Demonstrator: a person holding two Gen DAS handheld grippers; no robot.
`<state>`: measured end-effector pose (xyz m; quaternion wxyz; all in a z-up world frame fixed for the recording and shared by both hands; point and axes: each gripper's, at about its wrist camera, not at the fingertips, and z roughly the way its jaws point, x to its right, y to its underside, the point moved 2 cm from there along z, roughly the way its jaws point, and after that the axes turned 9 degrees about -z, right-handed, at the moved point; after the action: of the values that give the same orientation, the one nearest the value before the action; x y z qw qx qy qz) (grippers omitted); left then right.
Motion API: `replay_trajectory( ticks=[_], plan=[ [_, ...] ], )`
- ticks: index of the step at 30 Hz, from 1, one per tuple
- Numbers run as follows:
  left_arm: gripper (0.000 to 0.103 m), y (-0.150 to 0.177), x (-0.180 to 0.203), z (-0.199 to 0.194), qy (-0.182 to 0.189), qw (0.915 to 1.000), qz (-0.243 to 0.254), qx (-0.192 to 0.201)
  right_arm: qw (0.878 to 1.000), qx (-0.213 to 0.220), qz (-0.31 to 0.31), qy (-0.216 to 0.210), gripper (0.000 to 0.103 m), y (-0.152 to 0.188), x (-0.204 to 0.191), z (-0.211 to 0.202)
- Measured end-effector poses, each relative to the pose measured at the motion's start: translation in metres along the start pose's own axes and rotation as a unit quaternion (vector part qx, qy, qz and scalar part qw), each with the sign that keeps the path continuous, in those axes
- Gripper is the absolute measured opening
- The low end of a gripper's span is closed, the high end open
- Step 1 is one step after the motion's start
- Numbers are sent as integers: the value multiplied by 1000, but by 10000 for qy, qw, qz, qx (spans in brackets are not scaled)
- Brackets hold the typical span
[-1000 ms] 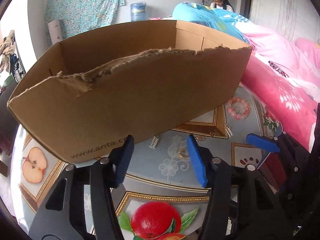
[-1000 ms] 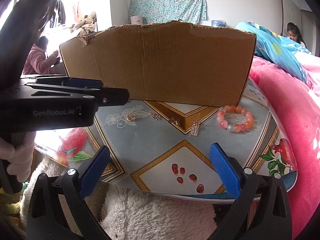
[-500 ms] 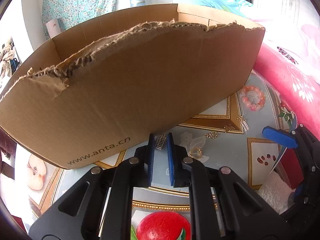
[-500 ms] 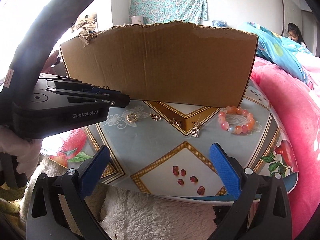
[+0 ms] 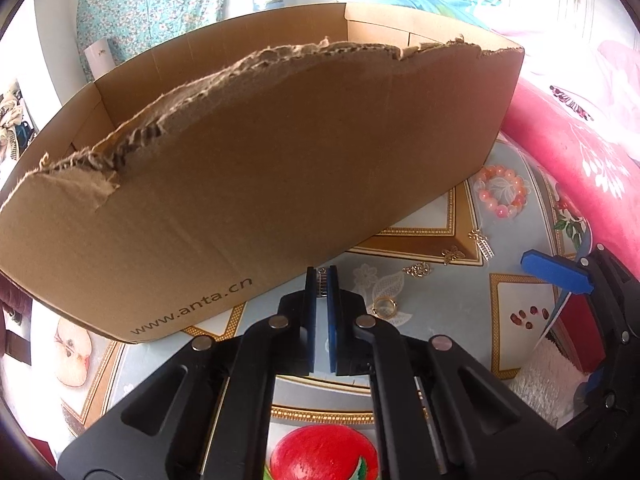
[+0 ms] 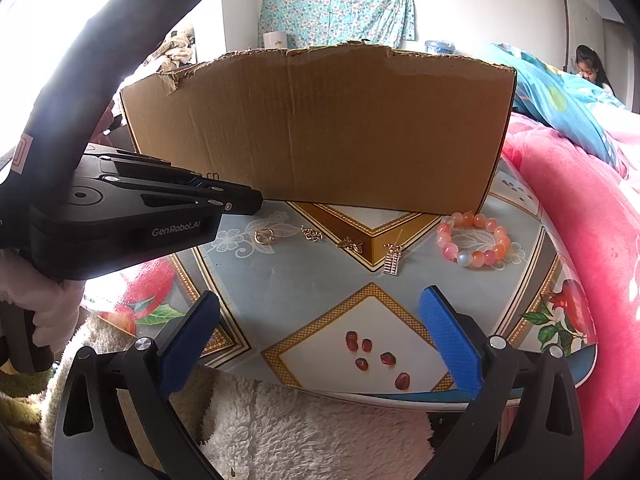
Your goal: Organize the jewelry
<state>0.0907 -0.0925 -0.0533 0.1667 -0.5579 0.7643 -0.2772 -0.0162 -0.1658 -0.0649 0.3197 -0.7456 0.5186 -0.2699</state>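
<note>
My left gripper (image 5: 321,280) points down at the patterned tabletop (image 6: 304,292), its jaws closing to a narrow slit with a small silver ladder earring (image 5: 321,275) pinched at their tips, just in front of the torn cardboard box (image 5: 280,184). To its right lie a gold ring (image 5: 385,305), a gold chain piece (image 6: 312,234), a gold charm (image 6: 351,244), a second ladder earring (image 6: 392,260) and a pink bead bracelet (image 6: 474,240). My right gripper (image 6: 319,298) hovers open over the table's near edge with nothing between its fingers.
The box (image 6: 320,128) fills the back of the table. A pink blanket (image 6: 580,240) borders the right side and white fleece (image 6: 300,432) the front. A gloved hand (image 6: 52,308) holds the left gripper. A person (image 6: 588,68) sits far back.
The left gripper's jaws went from wide apart to nearly together around the small earring, and it moved closer to the box. The right gripper stayed still.
</note>
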Motion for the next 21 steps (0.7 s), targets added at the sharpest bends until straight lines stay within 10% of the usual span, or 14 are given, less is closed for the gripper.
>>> replay_trajectory(
  ticks=[21],
  plan=[
    [4, 43, -19, -40, 110, 9981, -603, -24, 9999, -114, -32, -92, 98, 0, -3, -2]
  ],
)
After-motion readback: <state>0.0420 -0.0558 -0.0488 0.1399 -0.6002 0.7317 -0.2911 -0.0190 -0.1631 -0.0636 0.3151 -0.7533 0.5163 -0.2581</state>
